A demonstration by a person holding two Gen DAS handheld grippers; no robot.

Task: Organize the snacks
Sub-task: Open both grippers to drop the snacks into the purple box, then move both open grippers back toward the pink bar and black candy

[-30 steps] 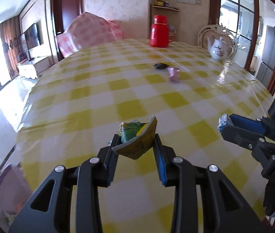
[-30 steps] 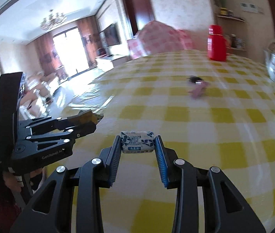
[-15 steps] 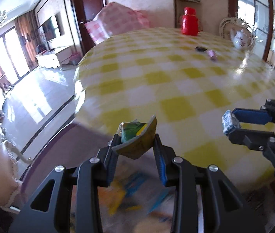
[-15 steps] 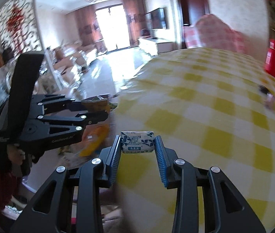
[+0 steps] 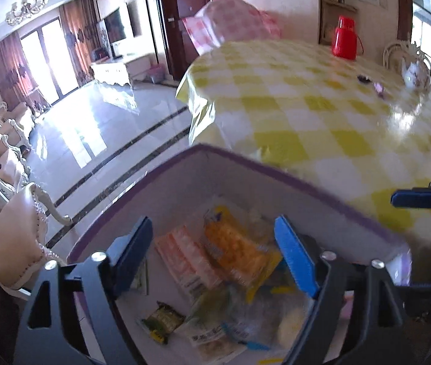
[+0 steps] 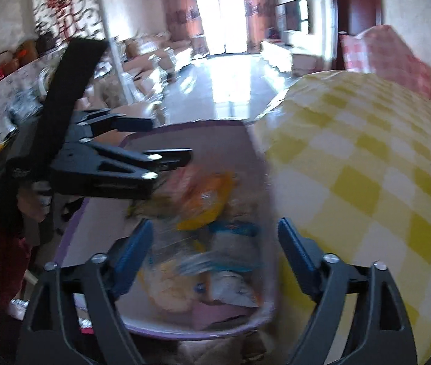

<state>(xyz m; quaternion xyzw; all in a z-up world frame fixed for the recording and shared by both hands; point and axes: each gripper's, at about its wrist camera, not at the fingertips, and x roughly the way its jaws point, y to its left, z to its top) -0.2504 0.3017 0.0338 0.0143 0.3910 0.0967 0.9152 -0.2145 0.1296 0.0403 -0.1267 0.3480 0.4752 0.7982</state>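
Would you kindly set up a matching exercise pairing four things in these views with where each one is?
Things:
1. red flask
2. orange packet
3. teapot
4. left tool

Places:
A. inside the bin
B. open above the bin
C. table's far edge
D. table's right side, by the window

Pairs: 1-C, 2-A, 3-D, 4-B

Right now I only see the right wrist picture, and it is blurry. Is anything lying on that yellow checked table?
Observer: Yes. The left wrist view shows a small dark item and a pink item far out on the tablecloth.
Operator: Anything standing there?
Observer: A red thermos flask near the far edge.
Operator: And in the box?
Observer: A green-and-yellow packet lies on the floor of the purple-rimmed box.
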